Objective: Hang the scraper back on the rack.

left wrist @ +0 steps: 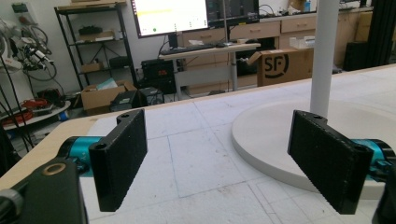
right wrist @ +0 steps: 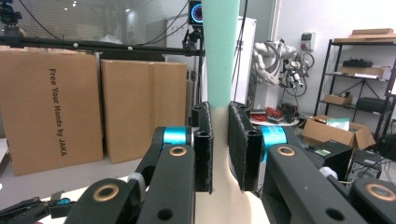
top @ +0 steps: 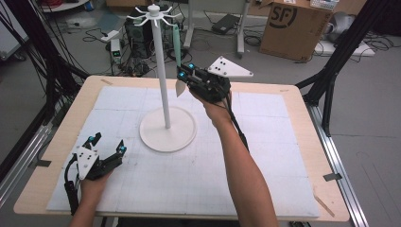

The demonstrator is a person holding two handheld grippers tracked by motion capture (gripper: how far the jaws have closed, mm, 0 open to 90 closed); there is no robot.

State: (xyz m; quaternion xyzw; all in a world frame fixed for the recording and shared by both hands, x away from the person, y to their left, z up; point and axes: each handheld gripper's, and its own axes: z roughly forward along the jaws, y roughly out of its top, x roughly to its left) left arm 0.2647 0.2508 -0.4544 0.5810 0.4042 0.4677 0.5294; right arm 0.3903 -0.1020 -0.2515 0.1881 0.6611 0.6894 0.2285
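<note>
A white hanging stand (top: 163, 71) with a round base (top: 168, 136) and hooks at its top (top: 154, 12) rises from the middle of the mat. Beside the pole hangs a utensil with a mint-green handle (top: 176, 40) and a beige head (top: 180, 88). My right gripper (top: 182, 76) is shut on it where the handle meets the head. The right gripper view has the green handle (right wrist: 220, 51) running up between the closed jaws (right wrist: 220, 140). My left gripper (top: 108, 143) rests open on the mat at the front left, holding nothing. In the left gripper view its jaws (left wrist: 219, 158) stand wide apart before the stand's base (left wrist: 271, 126).
A white mat (top: 265, 142) covers the wooden table (top: 302, 156). Beyond the far edge the floor holds an SF cardboard box (top: 293, 26), a computer tower (top: 138, 33) and cables. Black frame legs (top: 331, 80) stand at the right.
</note>
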